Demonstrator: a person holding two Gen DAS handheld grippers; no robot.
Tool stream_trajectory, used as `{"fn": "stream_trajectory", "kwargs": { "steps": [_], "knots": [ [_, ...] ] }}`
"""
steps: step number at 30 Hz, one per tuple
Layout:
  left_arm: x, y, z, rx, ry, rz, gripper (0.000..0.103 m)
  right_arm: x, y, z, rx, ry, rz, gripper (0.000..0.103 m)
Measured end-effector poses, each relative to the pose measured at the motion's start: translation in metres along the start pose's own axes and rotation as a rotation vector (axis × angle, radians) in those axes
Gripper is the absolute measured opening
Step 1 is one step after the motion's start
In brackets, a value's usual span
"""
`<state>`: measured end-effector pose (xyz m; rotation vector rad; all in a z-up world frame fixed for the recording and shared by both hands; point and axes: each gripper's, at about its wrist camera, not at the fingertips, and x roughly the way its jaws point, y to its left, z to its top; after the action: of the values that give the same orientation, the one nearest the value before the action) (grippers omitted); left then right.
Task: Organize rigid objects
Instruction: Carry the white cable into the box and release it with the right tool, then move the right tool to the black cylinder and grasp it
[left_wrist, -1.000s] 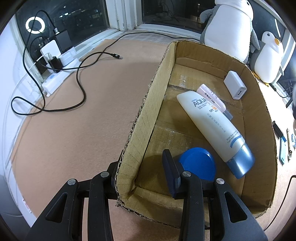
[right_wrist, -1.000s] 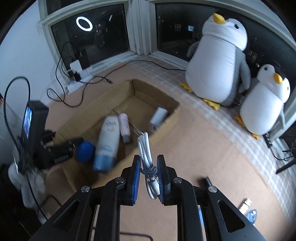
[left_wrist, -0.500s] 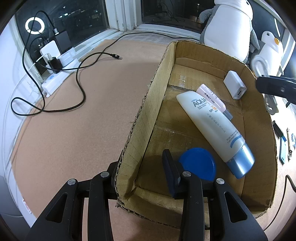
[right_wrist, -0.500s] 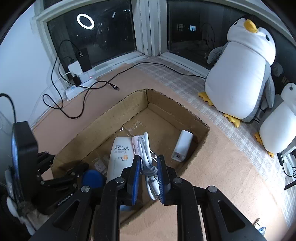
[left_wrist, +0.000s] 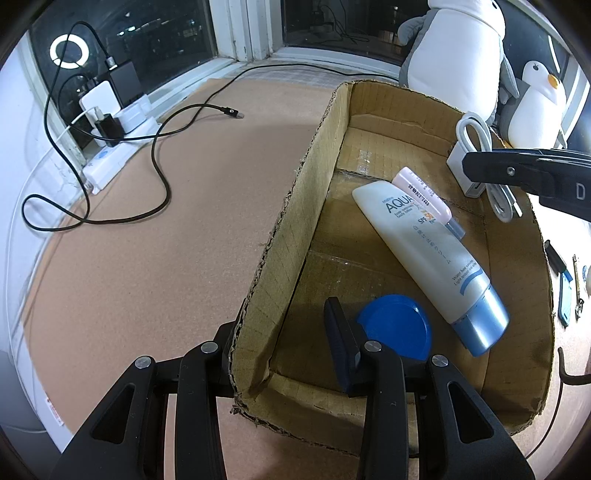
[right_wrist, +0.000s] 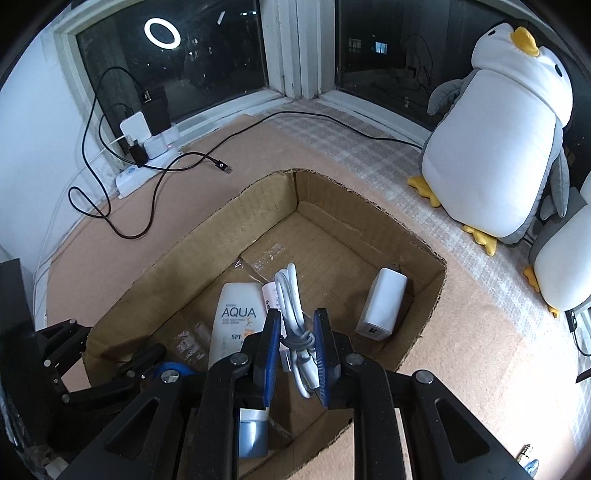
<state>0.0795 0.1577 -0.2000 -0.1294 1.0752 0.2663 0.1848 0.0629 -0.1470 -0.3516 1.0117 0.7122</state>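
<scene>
An open cardboard box (left_wrist: 291, 206) (right_wrist: 424, 254) lies on the tan floor. Inside are a white AQUA tube (left_wrist: 424, 251) (right_wrist: 236, 317), a thin pink tube (left_wrist: 424, 192), a white charger block (right_wrist: 384, 304) and a blue round lid (left_wrist: 395, 326). My left gripper (left_wrist: 284, 332) straddles the box's near-left wall, one finger outside and one inside, touching the wall. My right gripper (right_wrist: 295, 341) is shut on a bundled white cable (right_wrist: 295, 325) (left_wrist: 480, 147) and holds it above the box's interior.
Two plush penguins (right_wrist: 498, 129) (left_wrist: 535, 103) stand right of the box. A black cable (left_wrist: 159, 166) and a power strip with chargers (right_wrist: 144, 155) lie at the left by the window. Small tools (left_wrist: 565, 280) lie on the floor right of the box.
My right gripper has carried the white cable forward from beside the box to over its inside. The left gripper and the box have stayed put.
</scene>
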Motion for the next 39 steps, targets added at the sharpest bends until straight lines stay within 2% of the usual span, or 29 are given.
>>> {"fn": "stream_trajectory", "kwargs": {
  "steps": [4,6,9,23,28,33,39],
  "knots": [
    [0.000,0.000,0.000,0.000,0.000,0.000,0.036,0.000,0.002,0.001,-0.003,-0.006,0.001,0.019],
    [0.000,0.000,0.000,0.001,-0.001,0.000,0.036,-0.002,0.003,0.001,-0.007,-0.013,0.001,0.035],
    [0.000,-0.001,0.000,0.002,-0.001,0.001,0.036,-0.006,0.005,0.002,-0.012,-0.036,-0.006,0.052],
    [0.001,-0.002,0.001,0.003,-0.001,0.003,0.036,-0.028,0.007,0.001,-0.042,-0.094,-0.049,0.057],
    [0.000,-0.002,0.001,0.004,-0.001,0.005,0.036,-0.034,0.002,-0.001,-0.043,-0.101,-0.057,0.061],
    [0.000,-0.001,0.002,0.005,0.000,0.008,0.036,-0.042,-0.015,-0.013,-0.033,-0.097,-0.075,0.061],
    [-0.001,-0.001,0.001,0.006,0.000,0.011,0.036,-0.053,-0.057,-0.041,0.017,-0.066,-0.098,0.061]
  ]
}}
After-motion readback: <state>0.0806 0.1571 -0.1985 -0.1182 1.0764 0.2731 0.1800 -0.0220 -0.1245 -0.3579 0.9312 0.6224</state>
